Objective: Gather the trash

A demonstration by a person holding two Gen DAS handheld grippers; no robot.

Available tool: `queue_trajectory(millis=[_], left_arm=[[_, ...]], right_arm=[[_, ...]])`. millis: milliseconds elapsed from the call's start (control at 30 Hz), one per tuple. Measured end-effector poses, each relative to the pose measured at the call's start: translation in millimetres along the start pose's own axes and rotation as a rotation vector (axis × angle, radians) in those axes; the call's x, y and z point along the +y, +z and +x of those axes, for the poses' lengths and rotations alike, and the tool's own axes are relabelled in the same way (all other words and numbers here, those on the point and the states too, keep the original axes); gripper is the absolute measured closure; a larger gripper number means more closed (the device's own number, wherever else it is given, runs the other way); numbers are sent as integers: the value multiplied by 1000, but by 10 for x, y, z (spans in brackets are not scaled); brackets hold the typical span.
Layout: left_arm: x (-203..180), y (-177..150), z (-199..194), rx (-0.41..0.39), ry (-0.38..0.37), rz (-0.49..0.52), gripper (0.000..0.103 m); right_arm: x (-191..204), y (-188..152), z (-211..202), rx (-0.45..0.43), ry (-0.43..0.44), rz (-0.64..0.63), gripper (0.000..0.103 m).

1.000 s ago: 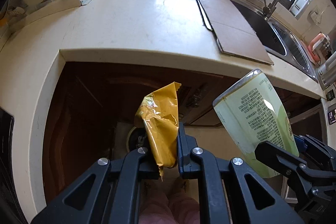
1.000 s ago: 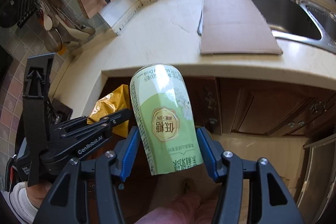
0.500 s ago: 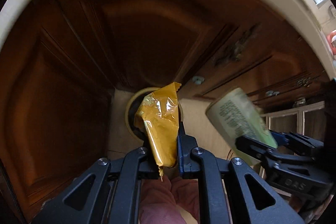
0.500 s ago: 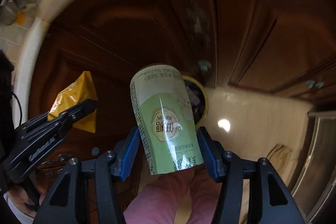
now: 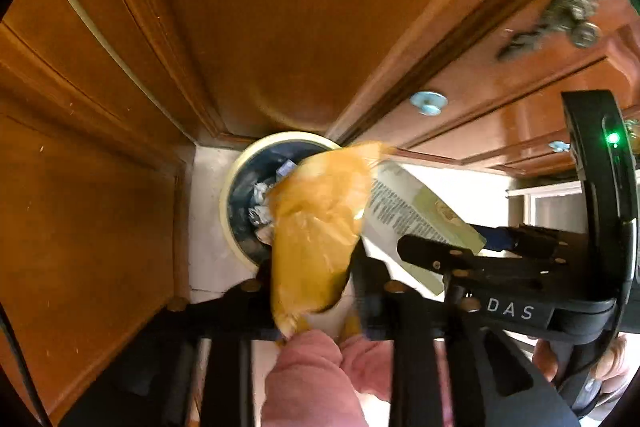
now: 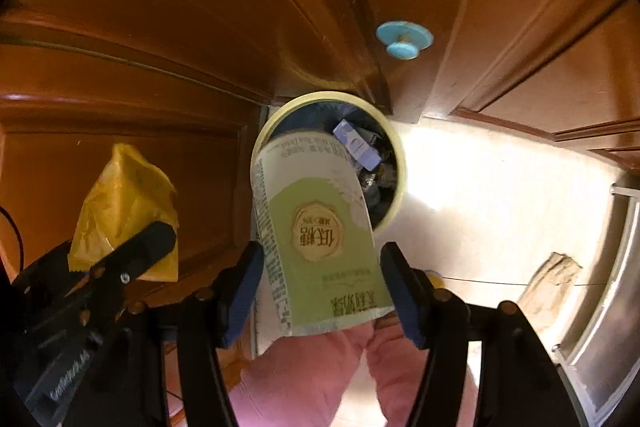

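Glossy brown wooden cabinet doors point(image 6: 168, 39) fill the background in both views, their raised panels meeting at a corner above a pale tiled floor point(image 6: 480, 195). A round light-blue knob point(image 6: 404, 41) sticks out from one door, right above the bin.

Tucked in that corner stands a round trash bin point(image 6: 402, 163) with a cream rim and a dark liner. It already holds crumpled scraps, among them a small lilac carton point(image 6: 356, 143) and some silvery foil-like bits.

From the right wrist view, the right hand-held gripper point(image 6: 320, 283) has its blue-padded fingers on either side of a tall green and white paper cup point(image 6: 320, 239) with printed text and a round gold emblem. The pads look spread slightly wider than the cup, so whether they pinch it I cannot tell. The cup tilts toward the bin, its far end overlapping the bin's rim.

The left hand-held gripper point(image 5: 316, 291) is blurred. A crinkly yellow plastic wrapper point(image 5: 320, 223) sits between its fingers, which stand apart from one another; whether the wrapper is gripped or loose I cannot tell. The wrapper covers the near side of the bin opening in this view.

A torn scrap of brown paper point(image 6: 548, 287) lies on the floor, well apart from the bin. Pink-clad legs point(image 6: 320, 379) show below both tools.
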State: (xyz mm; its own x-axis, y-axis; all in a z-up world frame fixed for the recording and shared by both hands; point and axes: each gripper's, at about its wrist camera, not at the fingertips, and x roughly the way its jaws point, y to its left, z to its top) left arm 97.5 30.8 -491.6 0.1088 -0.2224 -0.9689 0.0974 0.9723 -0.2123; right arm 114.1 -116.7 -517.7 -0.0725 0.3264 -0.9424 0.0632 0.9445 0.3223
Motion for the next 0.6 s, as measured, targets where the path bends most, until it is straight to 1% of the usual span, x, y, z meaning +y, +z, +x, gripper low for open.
queue_trajectory(millis=[33, 67, 100, 267, 367, 400, 533, 600], left_arm=[[23, 22, 19, -6, 4, -4, 64], [58, 37, 42, -12, 9, -8, 56], [91, 51, 57, -18, 17, -11, 53], [182, 84, 132, -13, 38, -19, 51], [174, 81, 101, -28, 44, -8, 46], [169, 81, 94, -33, 46, -3, 44], [110, 75, -12, -53, 64, 9, 44], [95, 69, -74, -57, 60, 3, 43]], right_arm=[[-4, 21, 63, -4, 15, 9, 41], [-16, 34, 87, -13, 24, 15, 41], [-14, 40, 118, -24, 27, 20, 41], [-53, 12, 131, -56, 29, 58, 40], [-55, -31, 77, -77, 32, 79, 39], [-51, -45, 49, -88, 34, 84, 39], [-26, -104, -122, -141, 27, 81, 39], [-3, -145, -220, -162, 24, 77, 39]])
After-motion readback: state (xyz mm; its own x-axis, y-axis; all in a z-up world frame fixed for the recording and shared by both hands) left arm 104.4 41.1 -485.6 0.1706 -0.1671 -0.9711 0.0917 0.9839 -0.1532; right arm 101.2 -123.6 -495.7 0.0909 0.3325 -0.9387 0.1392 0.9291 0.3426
